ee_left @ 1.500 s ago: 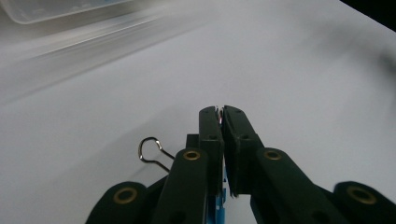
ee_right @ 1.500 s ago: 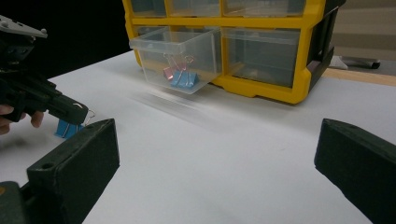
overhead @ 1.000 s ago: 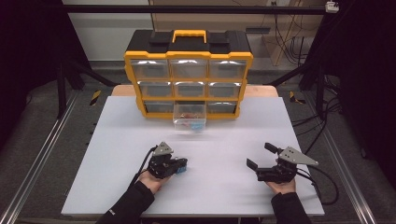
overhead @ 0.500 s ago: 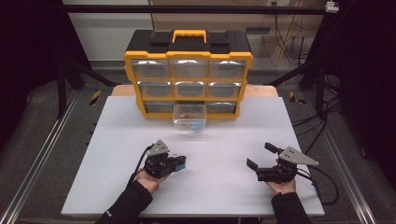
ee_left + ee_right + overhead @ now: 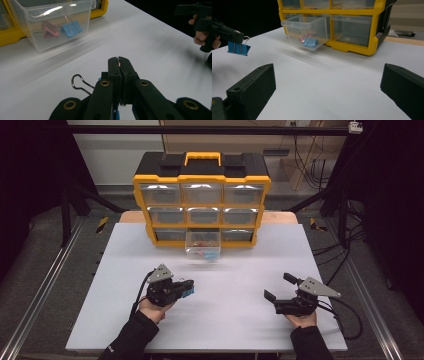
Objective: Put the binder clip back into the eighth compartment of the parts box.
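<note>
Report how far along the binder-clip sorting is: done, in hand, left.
Done: the bottom middle drawer of the yellow organizer is pulled out, with a pink clip and a blue clip inside. In hand: the left gripper is shut on another blue binder clip, held clear of the table. Left: probably dropping it in the drawer and closing it. The right gripper rests open, holding nothing.

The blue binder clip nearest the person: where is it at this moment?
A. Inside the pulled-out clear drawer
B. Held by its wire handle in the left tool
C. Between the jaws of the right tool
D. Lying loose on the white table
B. In the right gripper view the blue binder clip hangs clear of the table from the left tool, whose jaws are shut on its wire handle; the right tool stands open with nothing between its jaws.
</note>
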`<state>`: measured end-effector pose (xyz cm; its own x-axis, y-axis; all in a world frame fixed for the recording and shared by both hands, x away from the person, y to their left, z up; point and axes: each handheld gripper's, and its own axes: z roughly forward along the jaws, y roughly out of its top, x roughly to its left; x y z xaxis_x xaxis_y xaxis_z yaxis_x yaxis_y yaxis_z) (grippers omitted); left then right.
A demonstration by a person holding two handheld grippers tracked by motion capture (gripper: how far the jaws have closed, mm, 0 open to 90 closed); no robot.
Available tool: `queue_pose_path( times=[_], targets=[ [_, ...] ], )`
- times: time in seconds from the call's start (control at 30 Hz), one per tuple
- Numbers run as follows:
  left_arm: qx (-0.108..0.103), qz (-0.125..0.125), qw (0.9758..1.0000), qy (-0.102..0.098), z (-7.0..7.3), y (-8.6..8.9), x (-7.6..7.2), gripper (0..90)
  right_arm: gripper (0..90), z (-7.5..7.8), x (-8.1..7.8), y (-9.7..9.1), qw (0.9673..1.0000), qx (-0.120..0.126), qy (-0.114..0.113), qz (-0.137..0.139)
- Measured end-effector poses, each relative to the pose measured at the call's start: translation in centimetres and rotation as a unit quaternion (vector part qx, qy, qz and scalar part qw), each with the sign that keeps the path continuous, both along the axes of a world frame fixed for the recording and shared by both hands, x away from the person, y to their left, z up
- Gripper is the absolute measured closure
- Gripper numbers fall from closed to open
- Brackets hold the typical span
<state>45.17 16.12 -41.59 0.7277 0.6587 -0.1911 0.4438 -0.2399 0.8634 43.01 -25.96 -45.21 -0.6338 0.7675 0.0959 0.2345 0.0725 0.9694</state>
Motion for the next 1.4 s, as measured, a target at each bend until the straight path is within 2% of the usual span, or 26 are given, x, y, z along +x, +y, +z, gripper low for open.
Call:
queue_pose_path(
  times=[0.37,0.63,0.73,1.3,1.33,1.37,1.4],
  targets=[
    [-0.012,0.01,0.9997,-0.018,1.4,0.6,0.1,87.6,0.5,0.0,0.0,0.0,1.0,0.0,0.0,0.0],
    [-0.02,0.013,0.9991,-0.034,2.8,0.9,1.0,87.6,0.5,0.0,0.0,0.0,1.0,-0.002,0.0,-0.001],
    [-0.032,0.016,0.9985,-0.041,3.3,1.0,1.3,87.7,0.5,0.0,0.0,0.0,1.0,-0.002,0.001,-0.002],
    [-0.042,0.022,0.9976,-0.049,4.6,0.2,3.4,87.6,0.5,0.0,-0.1,0.0,1.0,0.001,0.004,-0.005],
    [-0.044,0.024,0.9975,-0.05,4.7,0.1,3.5,87.6,0.5,0.1,-0.1,0.1,0.9999,0.01,0.007,-0.002],
    [-0.043,0.024,0.9975,-0.051,4.8,0.1,3.7,87.6,0.5,0.0,0.0,0.0,1.0,-0.004,0.0,-0.004],
    [-0.045,0.025,0.9974,-0.051,5.0,0.0,3.8,87.6,0.5,0.0,0.0,0.0,1.0,-0.003,0.0,-0.004]
  ],
)
